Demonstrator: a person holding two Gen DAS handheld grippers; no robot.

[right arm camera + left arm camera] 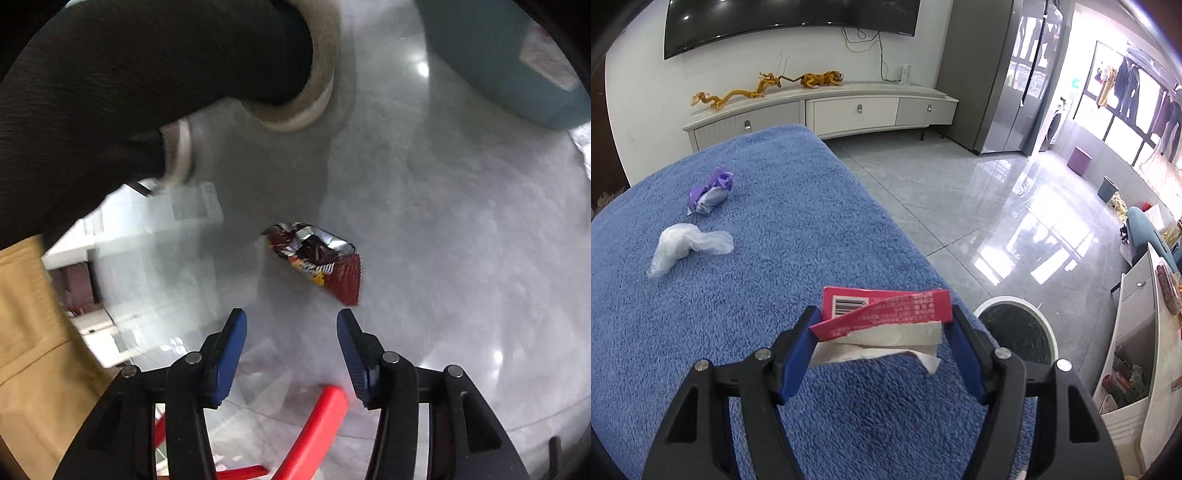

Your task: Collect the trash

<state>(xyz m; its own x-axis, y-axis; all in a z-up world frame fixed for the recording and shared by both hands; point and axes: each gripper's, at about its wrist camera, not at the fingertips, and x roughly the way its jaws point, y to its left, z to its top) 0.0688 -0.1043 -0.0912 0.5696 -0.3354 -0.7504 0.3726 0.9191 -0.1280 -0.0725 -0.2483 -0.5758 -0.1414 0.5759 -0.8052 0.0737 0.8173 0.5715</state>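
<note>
Left gripper (882, 325): clamped the pink carton (886, 306) above the towel (775, 221), bound for the bin (1015, 332). Right gripper (291, 332): jaws apart, empty (wrapper (314, 258) lay beyond, on the floor).

Blue fleece cover (798, 229) — plain, deep pile. Crumpled wrapper (711, 190) — purple with pale lilac. Plastic bag (689, 245) — translucent white. Torn carton (886, 314) — pink-red outside with white print and a black-and-white barcode, white inside. Left gripper (882, 328): black frame, blue pads (798, 354). Bin (1015, 332): white rim, black liner. Cabinet (849, 107) — off-white; figurines (764, 86) — golden yellow. Floor tiles (960, 206) — glossy grey. Stool (1079, 159) — purple. Snack bag (317, 258) — dark red with yellow-orange lettering, silver lining. Right gripper (291, 325): black, blue pads (232, 354). Tube (317, 428) — red. Sleeve (110, 92) — black.
</note>
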